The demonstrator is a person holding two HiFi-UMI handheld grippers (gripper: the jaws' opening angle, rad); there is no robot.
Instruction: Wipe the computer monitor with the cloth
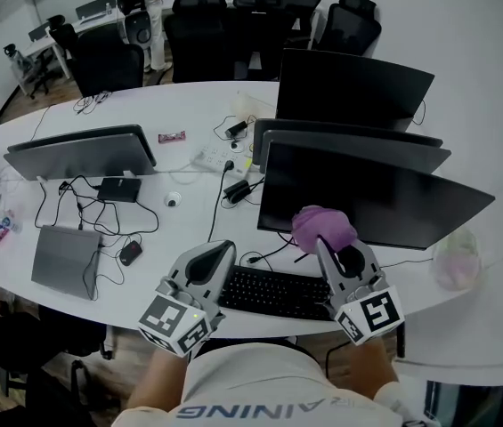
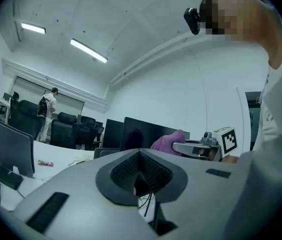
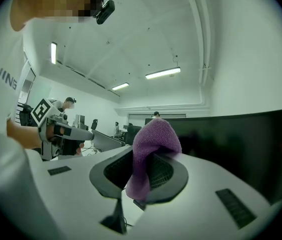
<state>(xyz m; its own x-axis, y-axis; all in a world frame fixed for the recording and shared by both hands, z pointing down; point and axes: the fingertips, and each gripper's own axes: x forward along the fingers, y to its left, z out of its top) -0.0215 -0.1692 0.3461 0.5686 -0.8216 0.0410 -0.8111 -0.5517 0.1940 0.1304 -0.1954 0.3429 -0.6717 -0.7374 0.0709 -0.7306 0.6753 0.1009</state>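
Observation:
A purple cloth (image 1: pixel 320 228) is bunched at the tip of my right gripper (image 1: pixel 327 243), which is shut on it; the cloth (image 3: pixel 150 149) sticks up between the jaws in the right gripper view. It hangs just in front of the lower left part of the nearest dark monitor (image 1: pixel 367 198). That monitor (image 3: pixel 240 144) fills the right side of the right gripper view. My left gripper (image 1: pixel 208 258) is shut with nothing in it, held above the black keyboard (image 1: pixel 273 292). From the left gripper view, my left gripper (image 2: pixel 140 176) looks toward the right gripper (image 2: pixel 200 148) and the cloth (image 2: pixel 165 141).
Two more monitors (image 1: pixel 349 87) stand behind the nearest one, and another monitor (image 1: pixel 82 154) sits at the left. A laptop (image 1: pixel 64 261), mouse (image 1: pixel 130 253), power strip (image 1: pixel 220 160) and cables lie on the white desk (image 1: pixel 189 114). A clear bag (image 1: pixel 456 258) is at right. Office chairs (image 1: pixel 206 34) stand beyond.

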